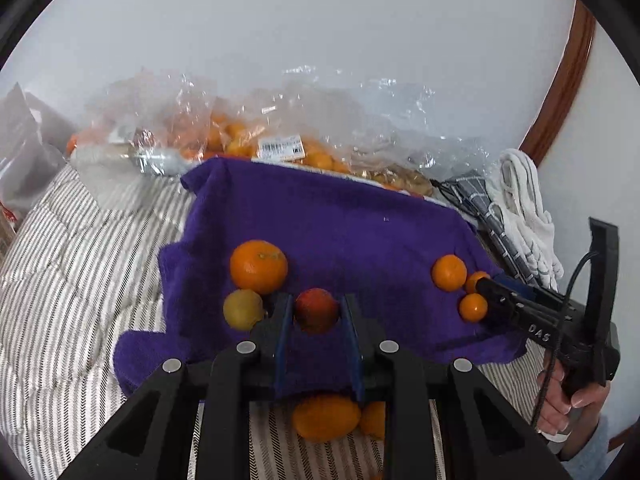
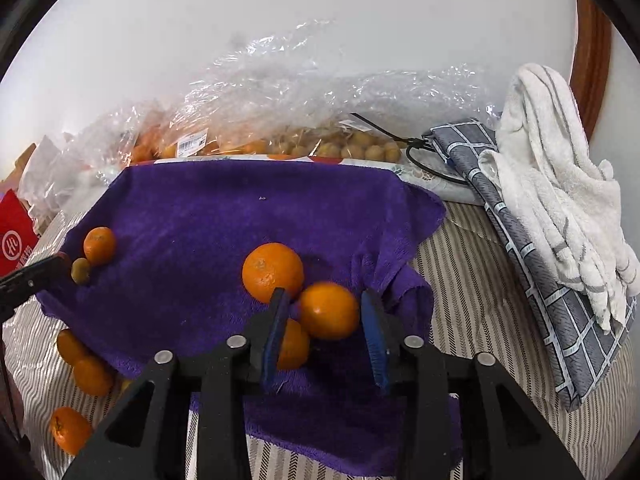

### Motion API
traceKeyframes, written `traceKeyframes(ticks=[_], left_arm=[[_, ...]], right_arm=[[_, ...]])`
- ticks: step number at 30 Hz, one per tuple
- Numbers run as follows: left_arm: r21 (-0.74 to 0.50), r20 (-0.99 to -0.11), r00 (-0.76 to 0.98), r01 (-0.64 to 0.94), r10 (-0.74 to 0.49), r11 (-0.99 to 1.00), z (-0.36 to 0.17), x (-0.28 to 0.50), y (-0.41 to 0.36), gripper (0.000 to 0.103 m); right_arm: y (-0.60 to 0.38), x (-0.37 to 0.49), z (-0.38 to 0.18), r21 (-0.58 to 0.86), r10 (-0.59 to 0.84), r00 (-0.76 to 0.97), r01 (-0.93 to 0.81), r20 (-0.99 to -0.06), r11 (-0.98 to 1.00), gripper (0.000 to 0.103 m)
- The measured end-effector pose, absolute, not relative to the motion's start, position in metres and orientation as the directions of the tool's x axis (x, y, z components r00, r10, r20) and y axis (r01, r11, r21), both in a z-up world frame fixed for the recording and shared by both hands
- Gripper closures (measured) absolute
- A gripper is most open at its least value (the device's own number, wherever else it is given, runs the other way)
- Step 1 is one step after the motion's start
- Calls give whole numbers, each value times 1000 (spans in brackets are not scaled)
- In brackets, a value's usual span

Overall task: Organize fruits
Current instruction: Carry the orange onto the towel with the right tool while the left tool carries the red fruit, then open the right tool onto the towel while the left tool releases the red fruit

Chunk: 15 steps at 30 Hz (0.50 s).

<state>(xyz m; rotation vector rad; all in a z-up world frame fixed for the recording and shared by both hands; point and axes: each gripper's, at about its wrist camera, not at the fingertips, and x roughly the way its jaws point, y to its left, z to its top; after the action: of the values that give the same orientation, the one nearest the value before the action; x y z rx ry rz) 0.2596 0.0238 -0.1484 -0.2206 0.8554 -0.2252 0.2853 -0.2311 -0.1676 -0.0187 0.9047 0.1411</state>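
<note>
A purple towel [image 1: 340,220] lies on the striped bedding and also shows in the right wrist view [image 2: 240,208]. My left gripper [image 1: 316,312] is shut on a reddish fruit [image 1: 316,310] on the towel. A large orange [image 1: 259,266] and a yellow-green fruit [image 1: 243,309] lie just left of it. My right gripper [image 2: 326,312] is open around a mandarin [image 2: 329,311], with gaps on both sides. Another orange [image 2: 273,272] sits behind it and one [image 2: 294,344] below. In the left view my right gripper [image 1: 486,292] reaches among three small mandarins [image 1: 449,272].
Clear plastic bags of citrus [image 1: 240,136] lie behind the towel against the white wall. A folded grey checked cloth [image 2: 520,240] and white towel [image 2: 560,184] lie on the right. Loose oranges [image 2: 92,376] lie on the striped bedding [image 1: 80,260]. A red box [image 2: 16,236] stands far left.
</note>
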Motion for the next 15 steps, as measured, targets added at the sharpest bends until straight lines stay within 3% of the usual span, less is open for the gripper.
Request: traceKeyframes(ticks=[15], left_arm=[[-240,-755,598,130,-269,962,-161,262,9,80]], right_arm=[[-240,271,-148,120,166,633,-115,-757,986,55]])
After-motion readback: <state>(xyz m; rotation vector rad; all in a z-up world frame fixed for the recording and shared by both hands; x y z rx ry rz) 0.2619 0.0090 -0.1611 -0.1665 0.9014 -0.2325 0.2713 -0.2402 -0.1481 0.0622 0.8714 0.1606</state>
